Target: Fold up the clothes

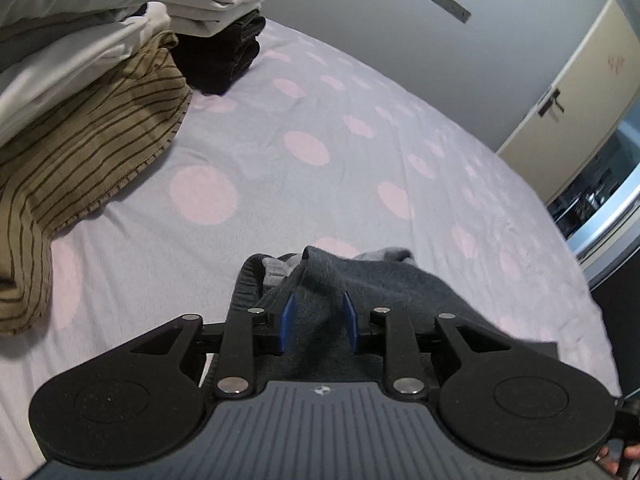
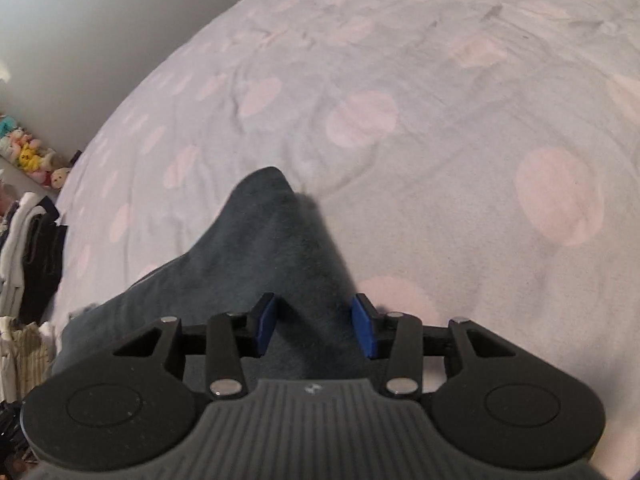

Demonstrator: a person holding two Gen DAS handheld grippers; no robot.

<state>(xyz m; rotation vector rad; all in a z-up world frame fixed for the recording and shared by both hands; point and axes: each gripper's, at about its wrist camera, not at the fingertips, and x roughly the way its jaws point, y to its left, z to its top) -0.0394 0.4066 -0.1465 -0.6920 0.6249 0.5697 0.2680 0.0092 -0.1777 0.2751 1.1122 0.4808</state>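
Note:
A dark grey fleece garment (image 1: 384,288) with a light grey lining lies bunched on the bed. My left gripper (image 1: 319,322) has its blue pads (image 1: 289,320) closed on a raised fold of it near a ribbed edge. In the right wrist view the same dark grey garment (image 2: 280,256) rises to a peak between the fingers. My right gripper (image 2: 316,326) holds it between its blue pads (image 2: 362,330), and the cloth drapes back under the gripper.
The bed has a lilac sheet with pink dots (image 1: 360,120). Stacks of folded clothes stand at the left: a tan striped piece (image 1: 80,148), white pieces (image 1: 208,4) and a dark piece (image 1: 224,56). A door (image 1: 568,92) is at the right. Plush toys (image 2: 32,156) sit at the left.

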